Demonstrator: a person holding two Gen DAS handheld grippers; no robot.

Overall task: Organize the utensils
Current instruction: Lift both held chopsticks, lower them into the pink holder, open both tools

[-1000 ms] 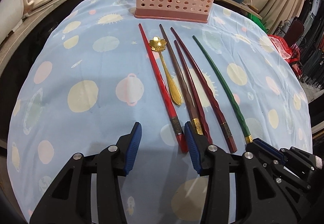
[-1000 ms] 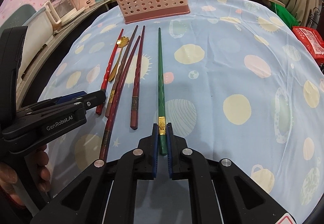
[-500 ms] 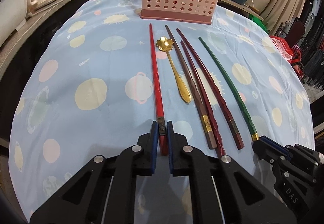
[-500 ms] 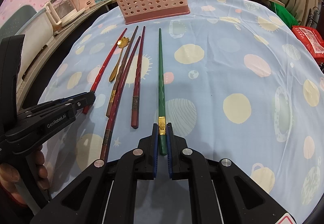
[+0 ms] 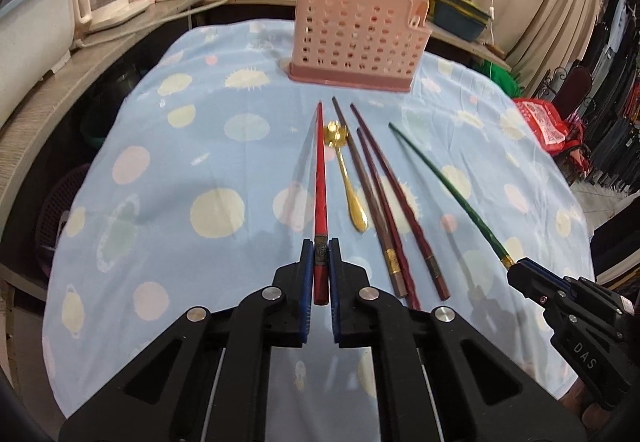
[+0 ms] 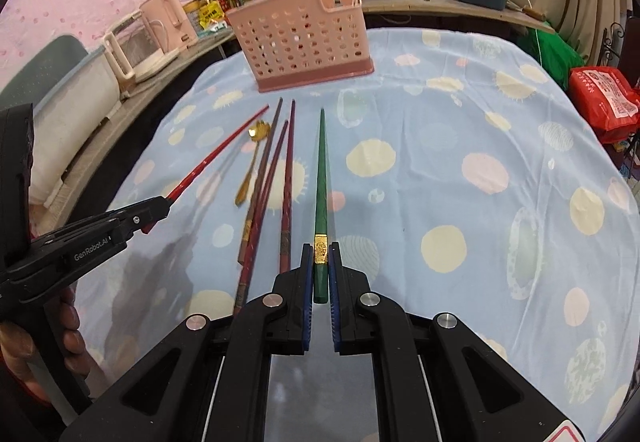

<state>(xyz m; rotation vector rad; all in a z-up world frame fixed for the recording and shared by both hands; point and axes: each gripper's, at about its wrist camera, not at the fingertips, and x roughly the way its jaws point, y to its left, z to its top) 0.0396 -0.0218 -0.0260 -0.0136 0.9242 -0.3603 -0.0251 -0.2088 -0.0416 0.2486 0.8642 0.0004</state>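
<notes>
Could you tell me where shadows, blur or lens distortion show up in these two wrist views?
Left wrist view: the red chopstick casts a separate shadow on the tablecloth; fisheye bows the green chopstick. Right wrist view: the left gripper throws a dark shadow on the cloth, and the counter curves at the edges; the middle is sharp.

A red chopstick (image 5: 320,178) is held clear of the cloth by its thick end, its tip aimed at a pink perforated utensil holder (image 5: 358,38) standing upright at the far side. A green chopstick (image 6: 321,178), banded in gold near its thick end, is likewise lifted, tip toward the holder. Between the two, three dark red-brown chopsticks (image 5: 384,198) are left flat on the cloth (two of them crossing near their thick ends), and a gold spoon (image 5: 347,178) with a flower-shaped bowl is laid beside them, bowl toward the holder.
</notes>
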